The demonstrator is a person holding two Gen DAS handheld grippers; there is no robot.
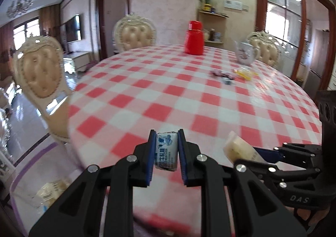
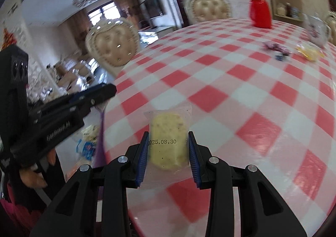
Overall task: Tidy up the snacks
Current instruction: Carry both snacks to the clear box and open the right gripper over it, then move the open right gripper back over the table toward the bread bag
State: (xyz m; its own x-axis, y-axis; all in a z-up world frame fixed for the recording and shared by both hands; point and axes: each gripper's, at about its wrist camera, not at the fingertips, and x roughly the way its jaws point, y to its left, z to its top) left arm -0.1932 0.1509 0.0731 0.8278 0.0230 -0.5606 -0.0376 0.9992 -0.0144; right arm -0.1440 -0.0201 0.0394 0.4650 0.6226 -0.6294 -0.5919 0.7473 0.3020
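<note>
Round table point(image 1: 189, 94) under a red-and-white checked cloth extends ahead of both grippers. Padded chairs point(image 1: 40, 73) stand along its far and left edges. A red jug point(image 1: 194, 37) stands upright at the far side, ahead of the left gripper; a flowered teapot point(image 1: 244, 53) stands to the right of it. A yellow packet point(image 1: 244, 74) and a cluster of small dark wrapped sweets point(image 1: 222, 75) lie on the cloth just in front of the teapot, well ahead of both grippers.

Left gripper point(image 1: 167, 152): jaws closed on a small white-and-blue wrapped candy point(image 1: 166, 150), held off the cloth over the near table edge.

Right gripper point(image 2: 168, 150): jaws closed on a clear-wrapped pale biscuit point(image 2: 168, 140) stamped with a date, held above the cloth. In the left wrist view this biscuit shows just to the right of the left gripper.

More wrapped snacks point(image 1: 52, 192) lie blurred below and left of the left gripper, off the table edge.
</note>
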